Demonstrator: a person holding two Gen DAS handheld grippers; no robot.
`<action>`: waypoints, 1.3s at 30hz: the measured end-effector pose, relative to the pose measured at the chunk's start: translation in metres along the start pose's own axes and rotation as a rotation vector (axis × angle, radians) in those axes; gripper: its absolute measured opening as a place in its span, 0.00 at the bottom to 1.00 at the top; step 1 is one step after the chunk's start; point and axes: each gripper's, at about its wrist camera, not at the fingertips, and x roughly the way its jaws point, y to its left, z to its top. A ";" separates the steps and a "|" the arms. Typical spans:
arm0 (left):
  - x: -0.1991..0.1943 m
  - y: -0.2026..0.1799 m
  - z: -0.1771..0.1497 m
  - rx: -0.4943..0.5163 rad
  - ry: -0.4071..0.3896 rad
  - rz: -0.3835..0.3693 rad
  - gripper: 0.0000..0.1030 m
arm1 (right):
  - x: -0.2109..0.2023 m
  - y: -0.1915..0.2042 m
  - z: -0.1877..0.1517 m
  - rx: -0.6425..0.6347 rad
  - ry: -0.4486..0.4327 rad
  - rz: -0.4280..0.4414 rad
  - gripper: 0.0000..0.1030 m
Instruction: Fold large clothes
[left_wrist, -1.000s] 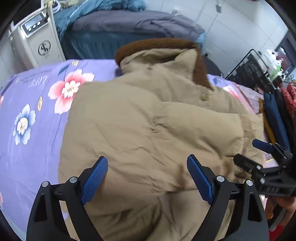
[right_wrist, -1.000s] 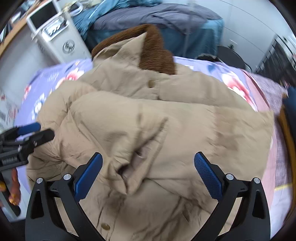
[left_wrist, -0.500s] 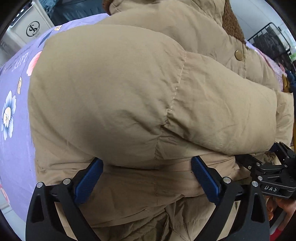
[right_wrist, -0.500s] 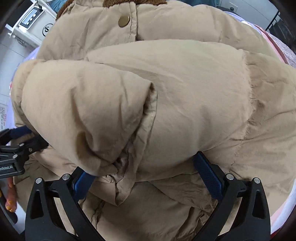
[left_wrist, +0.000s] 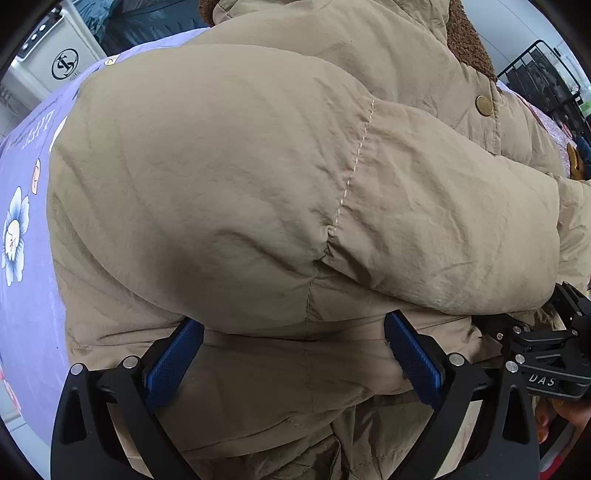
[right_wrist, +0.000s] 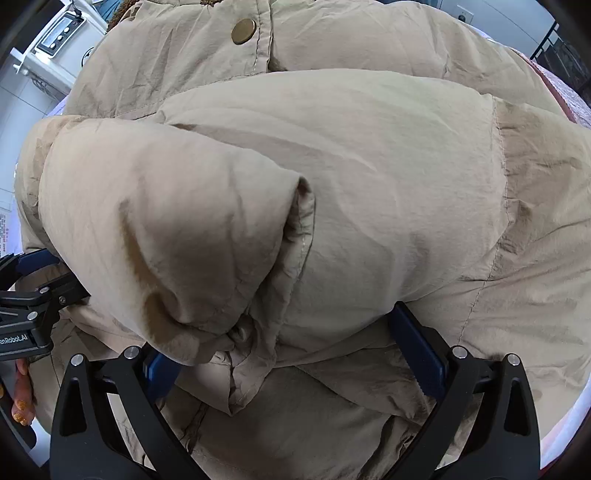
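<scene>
Left wrist view: a tan padded jacket (left_wrist: 258, 192) fills nearly the whole frame, lying on a purple floral bedsheet (left_wrist: 22, 258) visible along the left edge; its brown fleece collar (left_wrist: 467, 37) and one brass snap (left_wrist: 484, 105) sit at upper right. The left gripper (left_wrist: 293, 354) at the bottom stands wide, its blue pads (left_wrist: 173, 360) pushed in under the bulging folded-over sleeve and straddling a broad band of fabric without pinching it. The right gripper (left_wrist: 546, 354) shows at lower right, nosed into the same hem edge. A white appliance (left_wrist: 55, 55) stands at upper left, a black wire rack (left_wrist: 543, 81) at upper right. Right wrist view: the jacket (right_wrist: 369, 184) again covers the frame, a sleeve cuff (right_wrist: 291, 236) lying across its middle and a snap (right_wrist: 243, 31) at top centre. The right gripper (right_wrist: 295, 363) is likewise wide, its left pad largely buried under a fold; the left gripper (right_wrist: 40, 275) enters at the left edge, its opening hard to judge there. Likely risks: closing on only the top layer would lift a sleeve and undo the fold; the puffy filling may spring back and unroll; slick shell fabric could slip from the pads; uneven lifting by the two tongs would skew the crease; the near hem appears close to the bed edge, so the bundle could slide off
</scene>
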 end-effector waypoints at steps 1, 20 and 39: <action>0.000 0.000 0.000 -0.001 -0.002 0.007 0.94 | 0.000 0.001 0.000 0.000 -0.004 -0.001 0.96; -0.080 0.011 0.010 -0.115 -0.161 -0.141 0.93 | -0.078 -0.004 -0.064 0.087 -0.176 0.101 0.95; -0.045 0.041 0.276 -0.609 0.093 -0.376 0.92 | -0.115 -0.057 -0.089 0.116 -0.198 0.088 0.95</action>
